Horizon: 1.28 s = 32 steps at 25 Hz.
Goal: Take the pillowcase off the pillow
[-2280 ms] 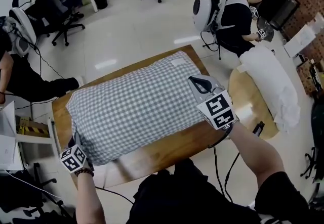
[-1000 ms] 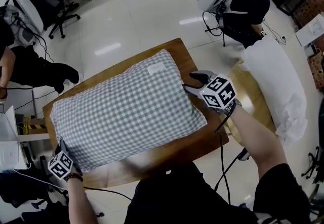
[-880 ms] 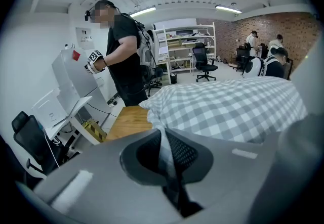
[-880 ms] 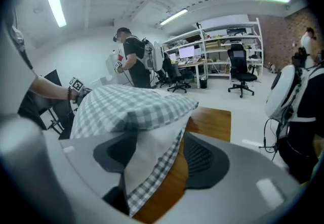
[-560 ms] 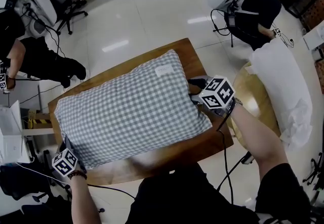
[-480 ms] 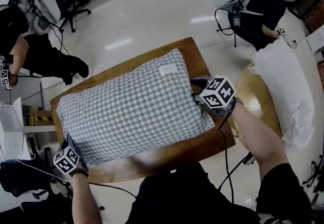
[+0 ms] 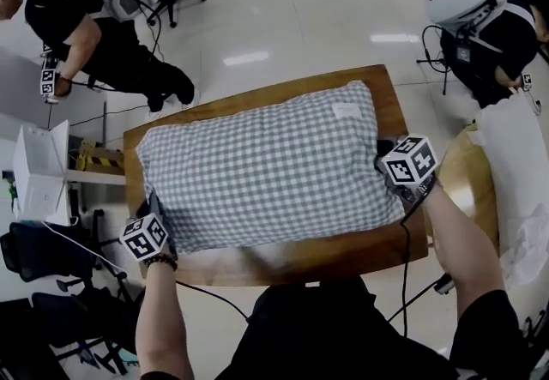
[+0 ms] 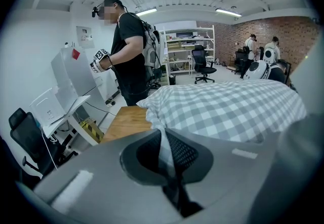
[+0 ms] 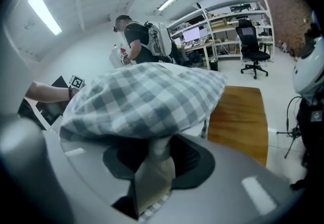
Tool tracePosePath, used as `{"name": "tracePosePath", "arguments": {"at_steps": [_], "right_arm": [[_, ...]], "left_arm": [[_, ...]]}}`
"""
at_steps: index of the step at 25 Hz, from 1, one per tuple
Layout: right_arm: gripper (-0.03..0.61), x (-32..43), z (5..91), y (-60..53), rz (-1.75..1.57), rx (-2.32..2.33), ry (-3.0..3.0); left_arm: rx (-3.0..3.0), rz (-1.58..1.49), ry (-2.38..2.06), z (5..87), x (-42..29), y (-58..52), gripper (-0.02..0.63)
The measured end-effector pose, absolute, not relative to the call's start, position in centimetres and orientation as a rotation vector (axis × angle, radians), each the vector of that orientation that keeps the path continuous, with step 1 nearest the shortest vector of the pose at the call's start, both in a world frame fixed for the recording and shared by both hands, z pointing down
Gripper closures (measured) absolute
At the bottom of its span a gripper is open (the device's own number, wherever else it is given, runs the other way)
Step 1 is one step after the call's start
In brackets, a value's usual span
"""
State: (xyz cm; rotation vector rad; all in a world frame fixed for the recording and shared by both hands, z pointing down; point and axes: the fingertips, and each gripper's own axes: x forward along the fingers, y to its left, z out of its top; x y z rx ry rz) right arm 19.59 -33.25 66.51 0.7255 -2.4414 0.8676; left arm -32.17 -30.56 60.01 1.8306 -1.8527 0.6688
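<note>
I have the left gripper [image 7: 154,205] clenched on the near left corner of the checked pillowcase [image 7: 274,168]; in the left gripper view a thin fold of the check runs straight down between the closed jaws, and the rest of the case swells ahead of it and to its right. The right gripper [image 7: 383,157] has just been closing its jaws, and in the right gripper view they are pinched on a bunched fold at the opposite short end, check on top and paler cloth below, with the case bulging right above and in front of them. The pillowcase lies full and plump on the wooden table [image 7: 317,258], stretched between my two grippers, bare wood showing beyond the right gripper's tips. Off past the right gripper's outer side a white pillow [image 7: 525,190] lies on a second table
</note>
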Motion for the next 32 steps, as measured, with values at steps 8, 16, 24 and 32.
{"name": "tracePosePath", "arguments": {"at_steps": [8, 16, 24, 32], "right_arm": [[0.546, 25.8, 69.3, -38.1, 0.686, 0.866, -2.475], [0.552, 27.4, 68.0, -38.3, 0.439, 1.02, -2.411], [0.554, 26.7, 63.6, -35.8, 0.331, 1.12, -2.364], [0.555, 25.9, 58.5, -32.7, 0.3, 1.267, -2.28]], "left_arm": [[1.821, 0.762, -1.927, 65.0, -29.0, -33.6, 0.611], [1.774, 0.78, -1.977, 66.5, -31.4, -32.2, 0.612], [1.727, 0.696, -1.98, 66.6, -35.9, -29.2, 0.612], [1.656, 0.543, -1.993, 65.3, -41.3, -27.6, 0.612]]}}
